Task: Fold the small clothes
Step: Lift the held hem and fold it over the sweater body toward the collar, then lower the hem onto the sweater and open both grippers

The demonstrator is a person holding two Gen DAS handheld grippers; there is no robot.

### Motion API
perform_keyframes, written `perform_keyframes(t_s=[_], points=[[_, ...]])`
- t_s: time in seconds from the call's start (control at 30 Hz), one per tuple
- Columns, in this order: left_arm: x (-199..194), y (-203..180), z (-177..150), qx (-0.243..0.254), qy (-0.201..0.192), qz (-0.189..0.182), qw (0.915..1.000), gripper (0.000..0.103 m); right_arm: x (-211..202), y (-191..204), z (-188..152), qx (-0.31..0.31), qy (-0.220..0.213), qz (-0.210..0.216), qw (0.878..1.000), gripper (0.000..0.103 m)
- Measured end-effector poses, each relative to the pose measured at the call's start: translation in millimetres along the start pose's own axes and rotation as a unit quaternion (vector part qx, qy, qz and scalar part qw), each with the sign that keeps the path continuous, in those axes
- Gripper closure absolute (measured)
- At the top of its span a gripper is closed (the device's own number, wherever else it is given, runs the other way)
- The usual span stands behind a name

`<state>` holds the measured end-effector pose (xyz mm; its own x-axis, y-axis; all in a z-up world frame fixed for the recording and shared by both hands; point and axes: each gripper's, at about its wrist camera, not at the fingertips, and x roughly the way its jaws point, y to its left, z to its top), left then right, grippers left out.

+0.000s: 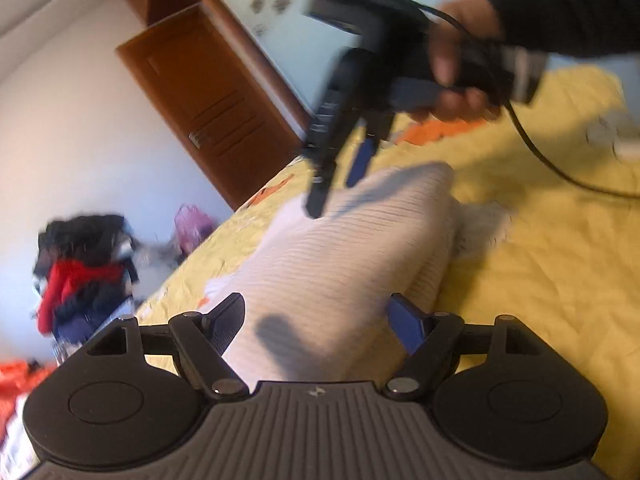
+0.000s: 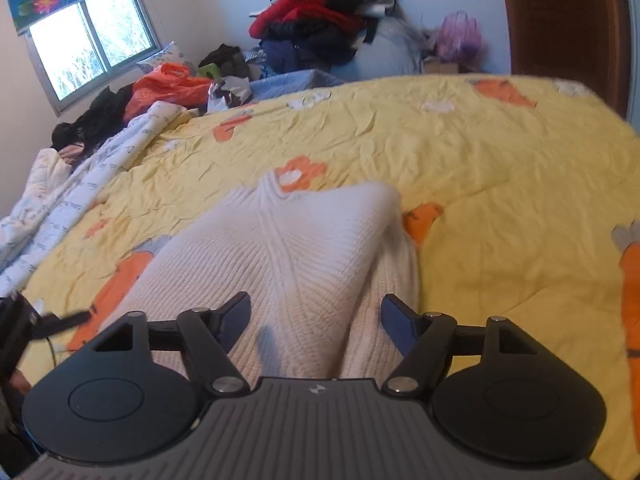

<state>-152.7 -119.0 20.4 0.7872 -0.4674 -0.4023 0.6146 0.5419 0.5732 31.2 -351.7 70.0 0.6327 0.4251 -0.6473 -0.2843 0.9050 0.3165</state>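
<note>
The white knit sweater [image 2: 288, 256] looks soft and floppy; both grippers, left gripper [image 1: 316, 320] and right gripper [image 2: 316, 318], released; pinch its twelve-o'clock shoulder edge.

Sweater [image 2: 280, 256] ahead of & between the jaws: cream-white, ribbed knit. Bedspread [image 2: 500, 184] under it: yellow w/ orange carrots & white flowers. Quilt [image 2: 64, 200] far left of jaws: white w/ small dark print. Clothes pile [image 2: 320, 16] beyond: red, black, navy. Bag [image 2: 168, 84]: orange. Door [image 1: 208, 96]: brown wood. Jaws' pads: black one side, blue the other. Sleeve [image 1: 568, 4]: black.
</note>
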Motion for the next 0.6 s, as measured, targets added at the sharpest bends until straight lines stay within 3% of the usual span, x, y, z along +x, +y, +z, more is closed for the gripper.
perform_keyframes(t_s=[0.1, 0.23, 0.3, 0.37, 0.4, 0.43, 0.5, 0.6], points=[[12.4, -7.4, 0.6, 0.011, 0.012, 0.016, 0.9997, 0.024, -2.3, 11.4, -1.6, -0.023, -0.007, -0.019, 1.000, 0.040], [13.9, 0.0, 5.6, -0.017, 0.013, 0.003, 0.9998, 0.024, -8.0, 14.0, -1.4, -0.015, 0.003, 0.018, 1.000, 0.040], [20.0, 1.8, 9.1, -0.028, 0.013, -0.002, 0.9995, 0.025, -0.9, 14.0, -4.8, -0.019, 0.023, 0.009, 1.000, 0.040], [30.4, 8.4, 12.1, -0.053, 0.016, -0.008, 0.9984, 0.042, 11.4, 9.8, -10.2, -0.006, 0.037, 0.011, 0.999, 0.049], [34.5, 13.2, 16.3, -0.070, 0.021, -0.011, 0.9973, 0.046, 13.8, 7.7, -11.8, -0.001, 0.032, 0.014, 0.999, 0.059], [37.4, 17.3, 20.9, -0.084, 0.025, -0.018, 0.9960, 0.051, 14.6, 4.8, -10.9, -0.001, 0.027, 0.017, 0.999, 0.080], [40.3, 22.5, 29.1, -0.104, 0.028, -0.032, 0.9937, 0.062, 3.3, -0.9, -0.5, 0.009, 0.012, 0.030, 0.999, 0.082], [45.5, 15.5, 30.1, -0.107, 0.027, -0.039, 0.9931, 0.063, -14.0, -4.9, 9.8, -0.008, -0.006, 0.018, 1.000, 0.083]])
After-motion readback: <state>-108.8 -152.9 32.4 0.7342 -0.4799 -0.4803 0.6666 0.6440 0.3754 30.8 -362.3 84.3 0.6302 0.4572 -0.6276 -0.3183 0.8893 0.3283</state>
